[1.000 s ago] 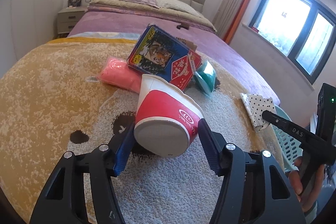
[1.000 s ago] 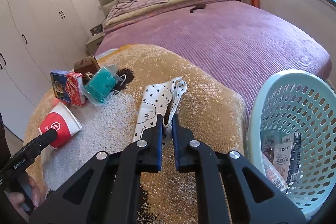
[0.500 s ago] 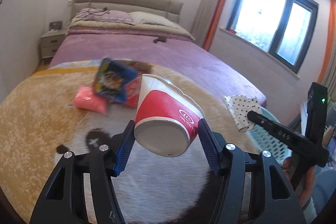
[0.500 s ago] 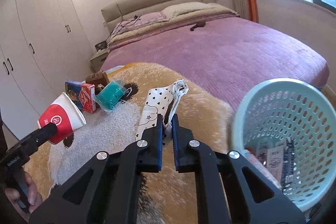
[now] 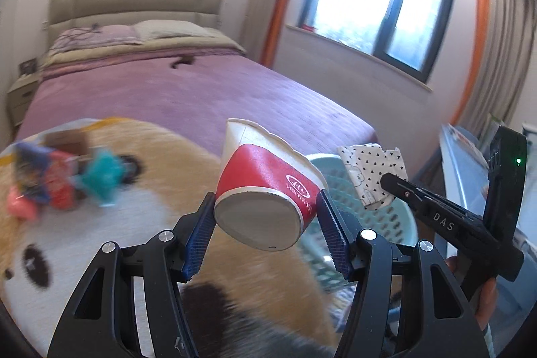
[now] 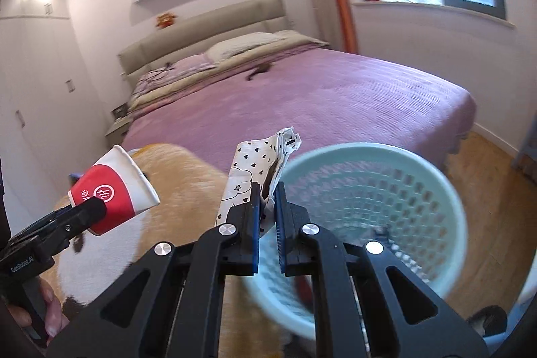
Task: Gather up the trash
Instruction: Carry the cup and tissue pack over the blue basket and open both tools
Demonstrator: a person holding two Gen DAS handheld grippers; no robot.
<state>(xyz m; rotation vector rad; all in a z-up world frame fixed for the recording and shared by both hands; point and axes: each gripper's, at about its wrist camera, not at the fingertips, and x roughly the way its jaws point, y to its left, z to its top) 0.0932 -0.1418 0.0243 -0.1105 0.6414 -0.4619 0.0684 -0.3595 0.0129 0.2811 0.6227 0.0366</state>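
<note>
The left gripper was clamped on a red and white paper cup, its blue pads pressing the sides near the base; the cup lay tilted with its open mouth pointing away, held in the air above the furry orange and white blanket. A round white logo showed on the red band, with small white characters beside it too blurred to read.

The right gripper was pinched tight on a crumpled white wrapper printed with small black hearts and a cloud outline — the paper stood up between the pads, just left of the pale green basket and near its rim. Some trash lay blurred in the basket's bottom.

In the left view the right tool's arm read "DAS"; in the right view the left tool's handle read "GenRobot.AI".

Far left on the blanket sat more litter — a blue and red box, a teal packet and something pink, all blurred.
</note>
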